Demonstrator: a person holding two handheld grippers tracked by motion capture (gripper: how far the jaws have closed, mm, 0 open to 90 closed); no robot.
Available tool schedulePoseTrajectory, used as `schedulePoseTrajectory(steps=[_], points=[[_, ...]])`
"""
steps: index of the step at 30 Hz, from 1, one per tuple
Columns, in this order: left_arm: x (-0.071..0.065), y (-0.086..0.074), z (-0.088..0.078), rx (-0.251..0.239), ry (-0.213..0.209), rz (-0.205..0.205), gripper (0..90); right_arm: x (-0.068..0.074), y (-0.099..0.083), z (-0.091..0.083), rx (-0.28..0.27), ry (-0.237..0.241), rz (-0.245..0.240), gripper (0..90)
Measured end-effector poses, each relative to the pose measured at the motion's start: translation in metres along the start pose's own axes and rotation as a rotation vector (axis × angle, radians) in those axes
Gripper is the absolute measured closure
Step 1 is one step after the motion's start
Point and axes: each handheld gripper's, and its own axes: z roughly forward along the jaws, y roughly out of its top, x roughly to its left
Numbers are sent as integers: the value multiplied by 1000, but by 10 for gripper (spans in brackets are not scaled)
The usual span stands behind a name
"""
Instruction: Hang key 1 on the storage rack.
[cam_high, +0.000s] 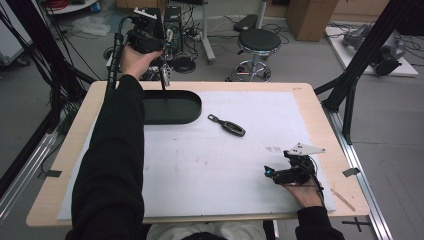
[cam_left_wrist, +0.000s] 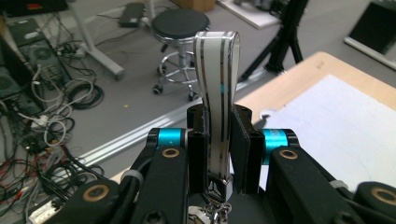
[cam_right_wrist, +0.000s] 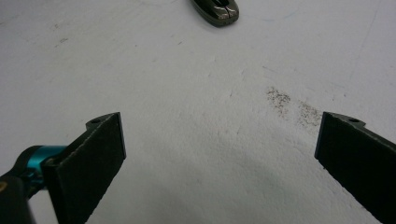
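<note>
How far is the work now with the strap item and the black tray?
Done: the left gripper has lifted the striped strap off the table. In hand: it hangs above the black tray. Left: lowering it in, probably then the dark key fob; the right gripper rests open.

looks like a robotics lab/workshop: black frame struts (cam_high: 367, 47) round a wooden table (cam_high: 310, 95), cable tangles (cam_left_wrist: 51, 116) on grey floor, rolling stool (cam_high: 256, 50), cardboard box (cam_high: 310, 17), equipment lying about.
</note>
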Motion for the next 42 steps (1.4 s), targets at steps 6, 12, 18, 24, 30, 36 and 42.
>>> schedulePoseTrajectory(steps=[6, 12, 18, 24, 30, 36, 42], points=[[10, -2, 1, -25, 38, -78, 777, 0, -1, 0, 4, -2, -5, 10], [10, -4, 5, -40, 91, -90, 749, 0, -1, 1, 10, -1, -7, 10], [-5, -14, 3, -100, 132, 71, 420, 0, -1, 1, 8, 0, -4, 10], [-3, -19, -8, -83, 32, 78, 86, 1, -1, 1, 6, 2, -10, 10], [1, -25, -24, -72, -4, 61, 47, 2, 0, 1, 6, 4, -10, 10], [4, -36, -41, -68, -18, 70, 47, 2, 0, 2, 11, 7, -11, 10], [6, -47, -51, -40, -44, 65, 47, 3, 1, 3, 13, 9, -11, 10]])
